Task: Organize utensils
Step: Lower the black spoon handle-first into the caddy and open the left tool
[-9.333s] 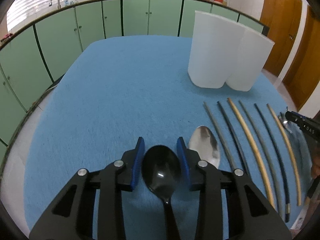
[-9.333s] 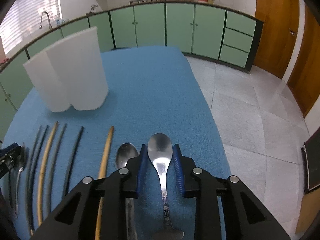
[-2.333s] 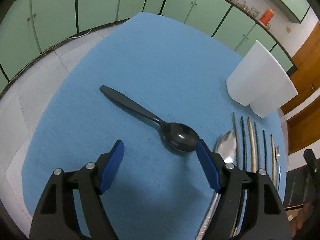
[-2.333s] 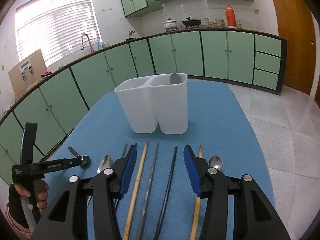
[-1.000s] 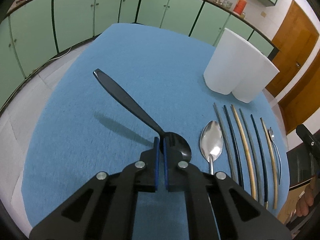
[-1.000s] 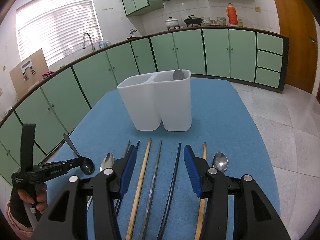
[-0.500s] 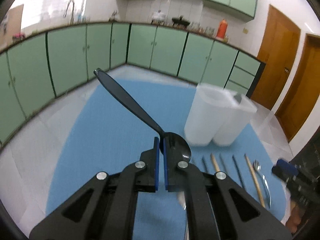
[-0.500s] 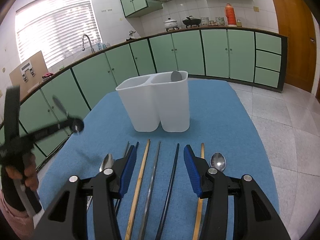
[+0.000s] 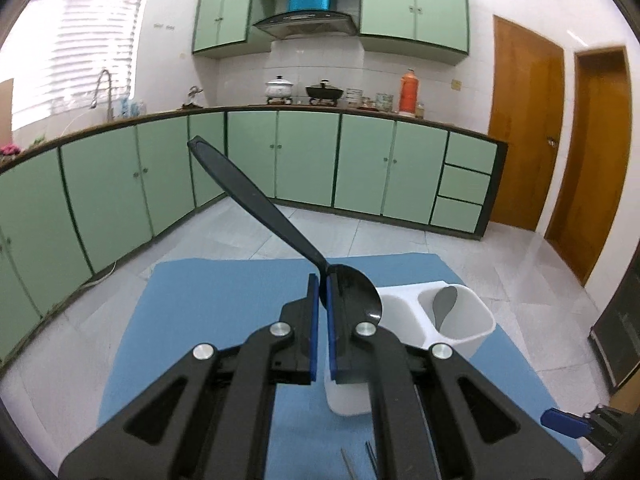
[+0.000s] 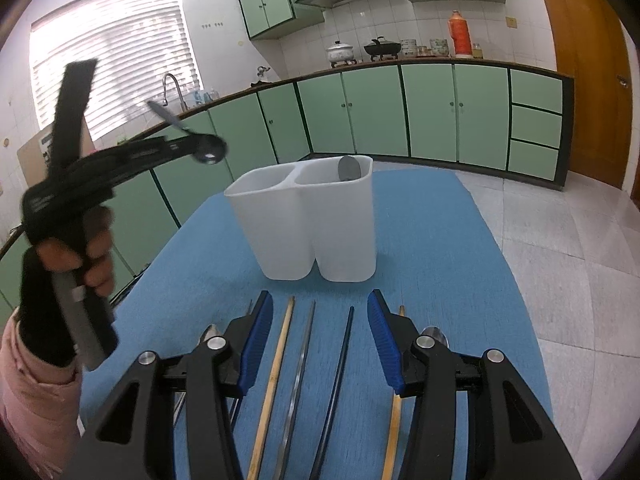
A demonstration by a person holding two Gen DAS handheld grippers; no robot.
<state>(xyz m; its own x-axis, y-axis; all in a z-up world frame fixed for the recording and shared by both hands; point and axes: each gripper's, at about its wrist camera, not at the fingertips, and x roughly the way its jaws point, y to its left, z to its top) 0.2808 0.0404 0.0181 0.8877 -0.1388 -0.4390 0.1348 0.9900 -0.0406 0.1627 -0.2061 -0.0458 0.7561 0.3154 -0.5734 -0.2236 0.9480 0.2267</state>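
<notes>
A black spoon (image 9: 280,220) rides high above the blue-covered table (image 9: 208,320), pinched at its neck between the blue pads of the left gripper (image 9: 323,292), whose jaws are pressed together on it. The grip sits right where handle meets bowl, so the long handle sticks up and away to the upper left while the bowl hangs just beside the pads, a hold that looks chosen for tipping the spoon into a holder. Below and just to the right stands the white two-compartment utensil holder (image 9: 460,320), with a grey spoon (image 9: 444,304) already leaning in its right-hand compartment (the other compartment is mostly hidden behind the gripper in this view). From the right wrist camera the same holder (image 10: 316,224) stands near the middle of the table, and the person's hand (image 10: 80,248) is raised at the left with the spoon aloft. The right gripper (image 10: 320,340) hangs low over a row of chopsticks (image 10: 298,380) laid side by side in front of the holder, its jaws standing apart with nothing pressed between them, seemingly waiting its turn. Two metal spoons peek out beside its fingers, still to be sorted, so the job appears only begun
</notes>
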